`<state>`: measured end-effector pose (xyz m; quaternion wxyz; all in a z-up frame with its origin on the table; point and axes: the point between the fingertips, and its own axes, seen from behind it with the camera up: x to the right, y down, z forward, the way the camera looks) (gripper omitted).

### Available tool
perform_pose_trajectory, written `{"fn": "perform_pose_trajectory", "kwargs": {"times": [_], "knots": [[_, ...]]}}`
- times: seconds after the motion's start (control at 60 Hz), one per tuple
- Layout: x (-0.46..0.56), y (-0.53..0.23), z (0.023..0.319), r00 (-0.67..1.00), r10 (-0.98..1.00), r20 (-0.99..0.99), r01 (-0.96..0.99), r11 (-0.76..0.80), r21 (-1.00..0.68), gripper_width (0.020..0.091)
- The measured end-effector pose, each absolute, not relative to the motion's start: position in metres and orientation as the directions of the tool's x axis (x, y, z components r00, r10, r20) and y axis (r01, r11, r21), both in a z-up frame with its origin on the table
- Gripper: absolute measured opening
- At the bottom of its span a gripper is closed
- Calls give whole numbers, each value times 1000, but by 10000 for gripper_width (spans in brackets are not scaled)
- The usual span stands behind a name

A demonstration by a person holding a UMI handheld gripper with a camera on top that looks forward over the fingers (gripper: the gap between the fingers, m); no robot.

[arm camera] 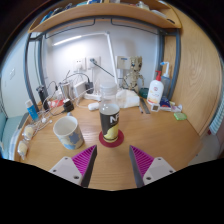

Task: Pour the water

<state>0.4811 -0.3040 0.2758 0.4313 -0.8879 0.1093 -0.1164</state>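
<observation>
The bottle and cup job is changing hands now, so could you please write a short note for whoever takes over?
Gripper: fingers open, holding nothing, low over the wooden table.
Bottle: upright on a red coaster, just ahead of the fingers, cap on.
Cup: upright on the table, left of the bottle and apart from it.
Done: nothing visible; the bottle is not yet grasped.
Left: grasp the bottle, open it, pour into the cup.

Bottle [110,118] stands on desk [160,135], ahead of open gripper [111,160]; cup [68,131] sits left of bottle.
</observation>
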Motion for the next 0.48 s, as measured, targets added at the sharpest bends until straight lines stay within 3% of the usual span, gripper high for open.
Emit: {"fn": "perform_pose_trajectory", "kwargs": {"times": [0.217,0.483], "knots": [[476,-336,334,950,-296,102,-104,-605,-789,632],[465,-337,380,961,-259,97,-69,-565,-822,633]]}}
